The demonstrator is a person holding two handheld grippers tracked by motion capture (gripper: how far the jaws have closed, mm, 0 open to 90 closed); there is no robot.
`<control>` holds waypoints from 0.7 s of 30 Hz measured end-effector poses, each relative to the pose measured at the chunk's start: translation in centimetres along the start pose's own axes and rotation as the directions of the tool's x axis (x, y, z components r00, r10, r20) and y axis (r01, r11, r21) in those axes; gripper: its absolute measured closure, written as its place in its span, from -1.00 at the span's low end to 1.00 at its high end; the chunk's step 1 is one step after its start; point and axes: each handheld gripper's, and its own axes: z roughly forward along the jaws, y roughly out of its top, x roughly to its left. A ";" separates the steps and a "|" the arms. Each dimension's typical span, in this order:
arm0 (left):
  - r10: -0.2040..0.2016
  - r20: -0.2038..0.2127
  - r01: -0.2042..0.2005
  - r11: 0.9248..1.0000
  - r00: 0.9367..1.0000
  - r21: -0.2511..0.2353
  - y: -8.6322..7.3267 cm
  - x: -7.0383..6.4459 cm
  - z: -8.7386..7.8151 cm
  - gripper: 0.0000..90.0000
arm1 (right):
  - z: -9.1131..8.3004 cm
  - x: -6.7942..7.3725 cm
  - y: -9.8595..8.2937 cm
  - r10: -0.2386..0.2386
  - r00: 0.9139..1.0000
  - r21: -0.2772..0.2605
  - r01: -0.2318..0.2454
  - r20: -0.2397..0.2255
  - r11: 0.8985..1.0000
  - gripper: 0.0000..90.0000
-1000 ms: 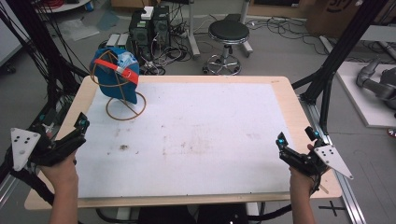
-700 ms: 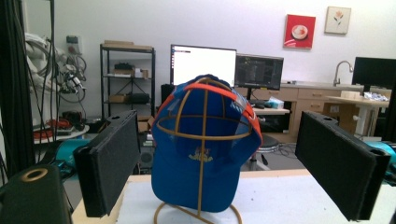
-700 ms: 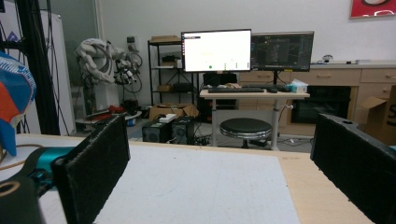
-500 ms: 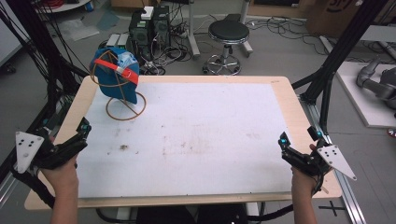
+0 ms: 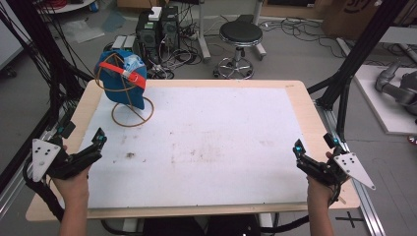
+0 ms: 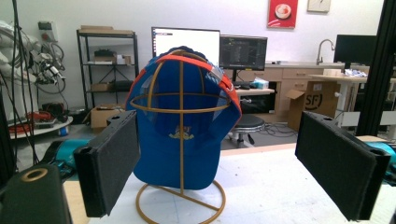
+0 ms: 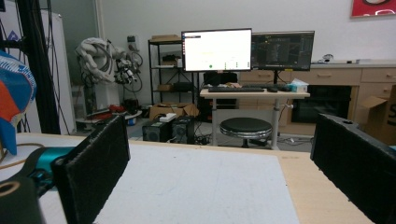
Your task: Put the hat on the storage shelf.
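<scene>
High view: left gripper (image 5: 81,153) at tabletop's left edge, right gripper (image 5: 314,162) at right edge, both spread, holding nothing. Looks like a ready pose, prob. pre-start. Blue cap (image 5: 120,78) on wire stand (image 5: 132,115) at far-left corner.

Left gripper view: jaws wide, aimed at cap, well apart from it; likely the target.

Right gripper view: jaws wide over bare white mat (image 7: 201,186); stool (image 7: 245,127), monitors (image 7: 216,50) beyond.
</scene>
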 end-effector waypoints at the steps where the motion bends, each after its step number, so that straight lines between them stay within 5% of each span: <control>1: -0.001 0.002 0.001 1.000 1.000 -0.004 0.0 0.0 0.0 -0.68 | 0.0 0.0 0.0 -0.002 1.000 0.003 0.002 0.004 1.000 -0.90; 21: -0.020 -0.017 0.020 1.000 1.000 -0.004 0.0 0.6 -0.6 -0.68 | 0.6 0.5 -0.1 -0.017 1.000 0.008 0.017 -0.011 1.000 -0.90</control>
